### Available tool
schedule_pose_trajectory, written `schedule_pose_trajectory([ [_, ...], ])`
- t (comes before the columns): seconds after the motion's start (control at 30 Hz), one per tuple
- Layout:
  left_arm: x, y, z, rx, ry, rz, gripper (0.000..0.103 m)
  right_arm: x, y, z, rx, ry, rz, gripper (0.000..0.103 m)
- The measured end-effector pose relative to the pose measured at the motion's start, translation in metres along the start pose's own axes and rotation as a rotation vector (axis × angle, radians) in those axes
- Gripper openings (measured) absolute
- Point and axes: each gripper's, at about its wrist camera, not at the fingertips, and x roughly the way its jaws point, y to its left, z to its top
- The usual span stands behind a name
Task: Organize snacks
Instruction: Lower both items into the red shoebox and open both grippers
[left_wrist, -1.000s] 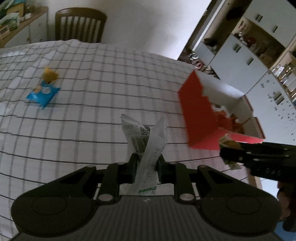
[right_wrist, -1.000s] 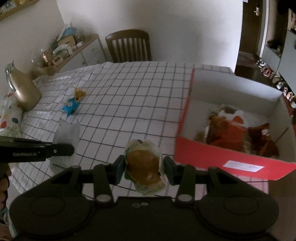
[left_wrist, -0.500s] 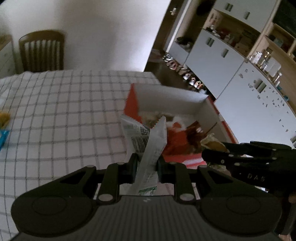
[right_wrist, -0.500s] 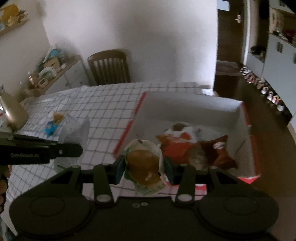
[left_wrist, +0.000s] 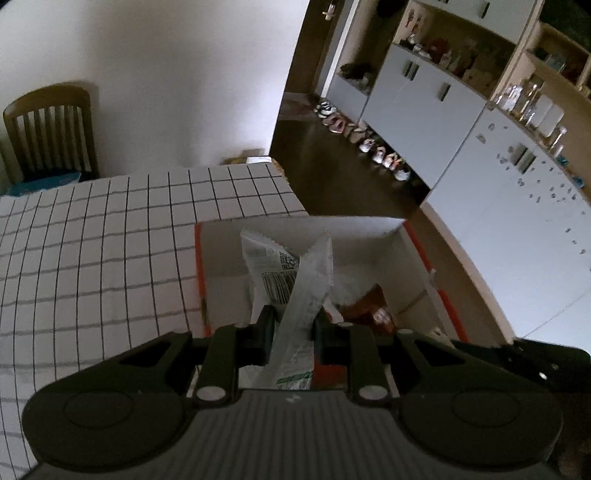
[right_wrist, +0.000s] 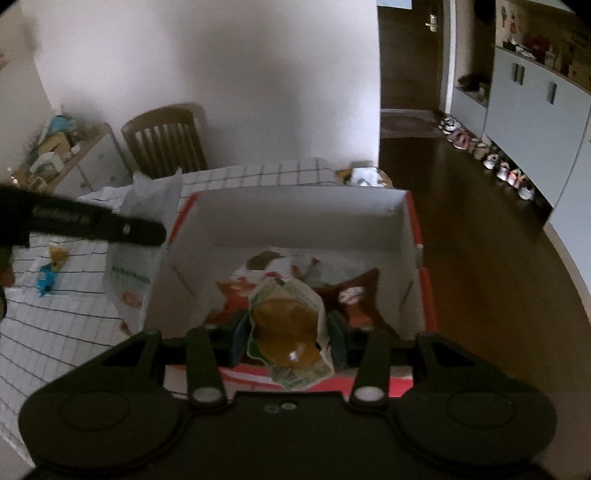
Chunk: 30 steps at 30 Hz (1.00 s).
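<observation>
My left gripper (left_wrist: 291, 325) is shut on a flat white snack packet (left_wrist: 295, 288) with a barcode, held above the red box (left_wrist: 199, 266) with white inner walls. Seen from the right wrist, that left gripper (right_wrist: 162, 234) and its white packet (right_wrist: 140, 258) hang at the box's left wall. My right gripper (right_wrist: 286, 328) is shut on a clear-wrapped brown bun (right_wrist: 286, 328), above the near side of the red box (right_wrist: 417, 221). Red and brown snack bags (right_wrist: 354, 295) lie inside the box.
The box stands at the right end of a table under a white checked cloth (left_wrist: 92, 251). A blue packet (right_wrist: 46, 280) and a yellow snack (right_wrist: 57, 254) lie on the cloth at left. A wooden chair (right_wrist: 166, 140) stands behind the table. Dark floor and cabinets lie to the right.
Both grippers have travelled right toward the box with their snacks still held. The box now sits directly under both, and the loose blue and yellow snacks have slid off to the left.
</observation>
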Motion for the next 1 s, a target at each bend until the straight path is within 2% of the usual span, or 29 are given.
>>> schedule_pose_trajectory([
  [0.23, 0.047, -0.011, 0.024, 0.019, 0.032, 0.071, 0.021, 0.024, -0.02, 0.004, 0.023, 0.042, -0.028, 0.045],
  [0.6, 0.097, -0.021, 0.012, 0.091, 0.147, 0.158, 0.021, 0.052, -0.022, -0.004, 0.027, 0.112, -0.018, 0.047],
  [0.77, 0.107, -0.019, 0.001, 0.098, 0.181, 0.169, 0.021, 0.054, -0.023, -0.007, 0.042, 0.13, 0.001, 0.053],
  [0.87, 0.107, -0.014, -0.003, 0.076, 0.199, 0.161, 0.021, 0.052, -0.024, -0.008, 0.046, 0.131, 0.008, 0.052],
  [1.0, 0.103, -0.009, -0.009, 0.064, 0.212, 0.147, 0.021, 0.045, -0.023, -0.008, 0.033, 0.119, 0.012, 0.059],
])
